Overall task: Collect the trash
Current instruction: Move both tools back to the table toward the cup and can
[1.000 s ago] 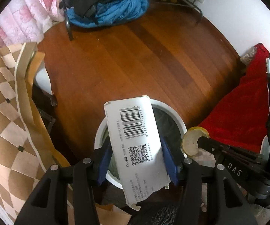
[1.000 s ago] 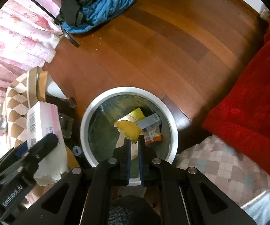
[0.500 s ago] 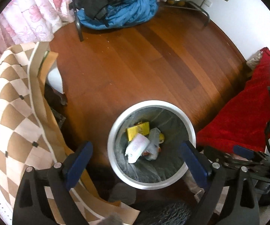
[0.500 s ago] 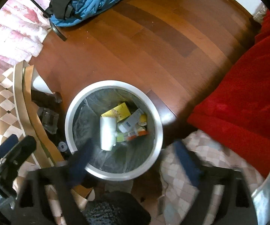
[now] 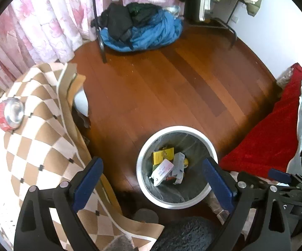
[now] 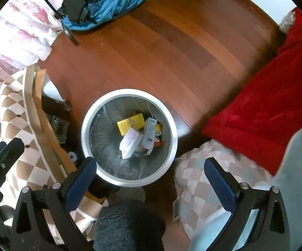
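A round white-rimmed trash bin (image 5: 144,152) (image 6: 88,113) with a dark liner stands on the wood floor. In it lie a white carton (image 5: 161,171) (image 6: 131,142), a yellow packet (image 5: 162,155) (image 6: 130,122), a grey-white box (image 6: 149,135) and other scraps. My left gripper (image 5: 153,179) is open and empty, high above the bin. My right gripper (image 6: 151,179) is open and empty too, above the bin's near rim. The right gripper's body shows at the right edge of the left wrist view (image 5: 280,177).
A table with a brown-and-white checked cloth (image 5: 25,156) (image 6: 14,108) stands left of the bin, with a metal bowl (image 5: 10,113) on it. A red blanket (image 5: 276,136) (image 6: 266,108) lies at the right. Blue and black clothes (image 5: 142,31) are piled at the far wall by pink curtains (image 5: 35,21).
Both grippers opened and dropped their loads: the white carton and the yellow peel now lie in the bin. Both grippers have risen and pulled back from the bin.
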A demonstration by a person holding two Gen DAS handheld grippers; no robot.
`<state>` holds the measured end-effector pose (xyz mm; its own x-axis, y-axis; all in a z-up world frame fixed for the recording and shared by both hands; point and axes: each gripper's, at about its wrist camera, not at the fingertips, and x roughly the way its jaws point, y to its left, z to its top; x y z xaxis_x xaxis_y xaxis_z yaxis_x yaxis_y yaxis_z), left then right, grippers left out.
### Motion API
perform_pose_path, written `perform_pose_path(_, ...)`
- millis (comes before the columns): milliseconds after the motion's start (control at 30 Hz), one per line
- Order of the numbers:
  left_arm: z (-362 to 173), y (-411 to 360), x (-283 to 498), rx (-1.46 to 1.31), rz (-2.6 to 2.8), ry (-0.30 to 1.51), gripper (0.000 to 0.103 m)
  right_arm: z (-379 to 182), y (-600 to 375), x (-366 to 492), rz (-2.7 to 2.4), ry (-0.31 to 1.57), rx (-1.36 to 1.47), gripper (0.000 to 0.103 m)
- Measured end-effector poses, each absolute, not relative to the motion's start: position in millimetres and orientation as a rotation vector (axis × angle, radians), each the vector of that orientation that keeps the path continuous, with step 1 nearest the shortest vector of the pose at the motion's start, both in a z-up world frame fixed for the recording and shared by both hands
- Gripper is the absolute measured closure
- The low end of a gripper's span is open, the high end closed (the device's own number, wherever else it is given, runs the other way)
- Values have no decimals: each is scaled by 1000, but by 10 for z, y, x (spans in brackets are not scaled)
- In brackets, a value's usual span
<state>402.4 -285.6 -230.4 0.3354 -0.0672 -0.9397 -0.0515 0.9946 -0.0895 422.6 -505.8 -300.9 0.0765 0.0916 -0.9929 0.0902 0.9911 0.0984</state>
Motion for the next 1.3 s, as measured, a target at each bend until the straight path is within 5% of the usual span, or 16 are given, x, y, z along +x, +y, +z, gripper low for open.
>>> perform_pose_path(433, -1322, -2432, 3774, -137, 37, 1040, 6, -1784, -4746, 4083, 51, 1299, 182, 0)
perform_pose_path(700, -934, -1462, 3480, -197, 215, 941, 6, -1111, -4056, 4072, 183, 1193, 181, 0)
perform_pose_path(900, -1213, -339, 3082, -282, 442, 965, 6, -1106, -2878, 4140, 387, 1223, 68, 0)
perform_pose_path(1300, -2631, 1338, 2397, -422, 792, 1119, 6, -2125, -58, 4481, 660, 1299, -582, 0)
